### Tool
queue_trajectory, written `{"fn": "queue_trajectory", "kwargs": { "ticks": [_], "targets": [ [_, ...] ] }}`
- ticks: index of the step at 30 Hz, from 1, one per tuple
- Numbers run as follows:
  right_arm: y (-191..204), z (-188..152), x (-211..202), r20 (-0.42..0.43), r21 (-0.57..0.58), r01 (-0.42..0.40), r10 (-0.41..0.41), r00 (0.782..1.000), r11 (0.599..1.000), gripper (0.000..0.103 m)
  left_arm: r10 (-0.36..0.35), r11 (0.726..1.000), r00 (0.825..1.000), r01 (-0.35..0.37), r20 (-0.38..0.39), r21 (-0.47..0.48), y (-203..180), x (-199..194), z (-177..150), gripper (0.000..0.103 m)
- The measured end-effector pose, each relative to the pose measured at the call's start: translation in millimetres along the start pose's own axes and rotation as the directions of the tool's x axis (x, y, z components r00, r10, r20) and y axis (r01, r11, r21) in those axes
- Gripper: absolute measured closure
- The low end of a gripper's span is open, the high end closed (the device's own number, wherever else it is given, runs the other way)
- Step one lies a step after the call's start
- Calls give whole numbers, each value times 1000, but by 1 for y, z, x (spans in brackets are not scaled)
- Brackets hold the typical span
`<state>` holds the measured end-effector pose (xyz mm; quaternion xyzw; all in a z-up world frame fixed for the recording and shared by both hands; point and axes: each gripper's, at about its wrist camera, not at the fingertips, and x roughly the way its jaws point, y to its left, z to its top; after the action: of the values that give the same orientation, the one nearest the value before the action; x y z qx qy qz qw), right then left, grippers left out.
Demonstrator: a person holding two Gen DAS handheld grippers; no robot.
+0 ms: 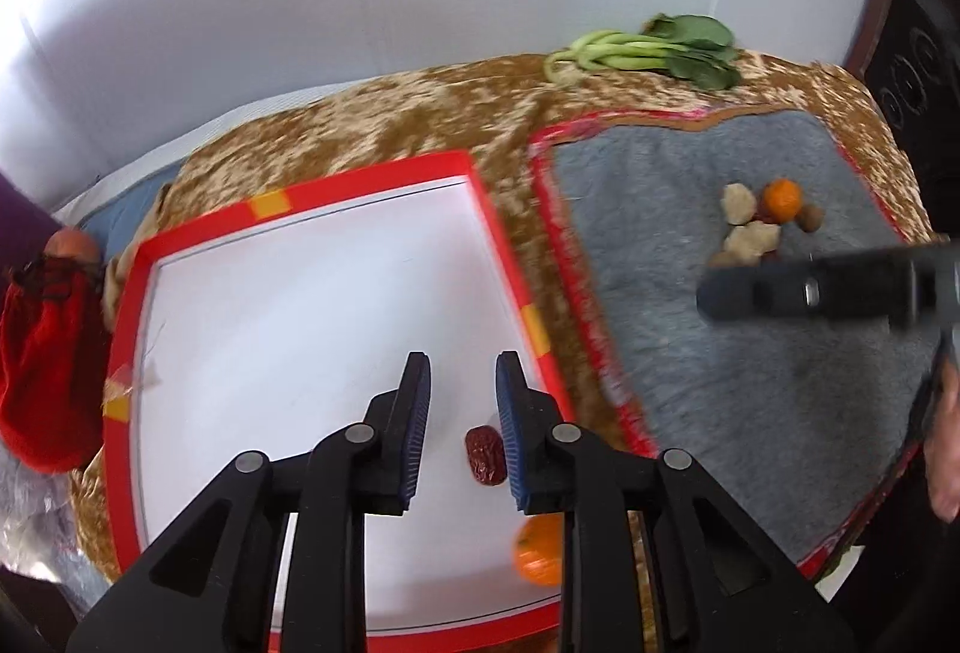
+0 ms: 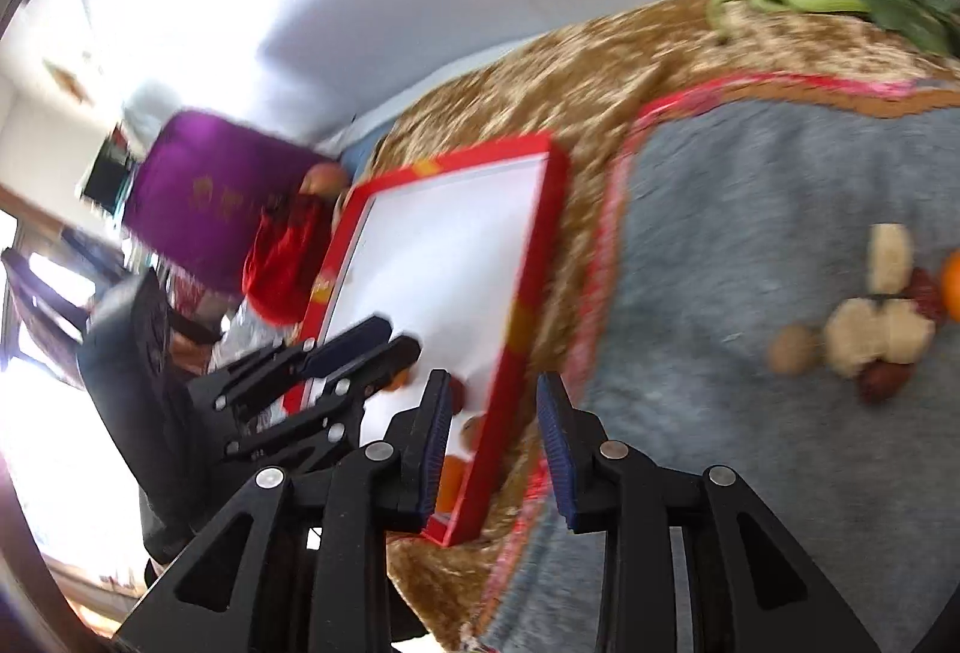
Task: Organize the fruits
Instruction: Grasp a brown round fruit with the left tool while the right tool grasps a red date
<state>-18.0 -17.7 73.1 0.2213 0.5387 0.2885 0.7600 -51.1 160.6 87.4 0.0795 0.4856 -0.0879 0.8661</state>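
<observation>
Hovering spread over the tray (image 1: 312, 293), left tongs (image 1: 462, 383); right tongs (image 2: 493, 401) spread too.

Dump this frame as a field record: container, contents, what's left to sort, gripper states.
container: red-rimmed white cardboard box lid
in container: wrinkled dark red date; round orange mandarin
left to sort: cluster on the grey fleece mat with a second orange mandarin, pale knobbly lumps, more
left hand-held gripper: open, empty, over container
right hand-held gripper: open, empty
off task: green leafy vegetable
</observation>
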Motion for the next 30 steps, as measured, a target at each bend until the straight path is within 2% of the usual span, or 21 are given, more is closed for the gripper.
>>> {"fn": "queue_trajectory", "kwargs": {
  "ticks": [6, 11, 20, 30],
  "targets": [
    [-55, 10, -51, 78, 134, 42, -52, 996, 990, 71, -53, 993, 999, 52, 1, 110, -51, 7, 19, 83],
    [-94, 5, -73, 71, 226, 91, -109, 991, 970, 71, -96, 980, 995, 98, -17, 173, -92, 20, 31, 83],
    [-119, 0, -55, -43, 292, 174, -168, 985, 940, 71, -110, 950, 991, 129, -80, 285, -142, 51, 38, 83],
    [-123, 5, -21, -94, 336, 269, -252, 963, 903, 74, -130, 929, 984, 163, -120, 331, -154, 74, 45, 83]
  ]
}}
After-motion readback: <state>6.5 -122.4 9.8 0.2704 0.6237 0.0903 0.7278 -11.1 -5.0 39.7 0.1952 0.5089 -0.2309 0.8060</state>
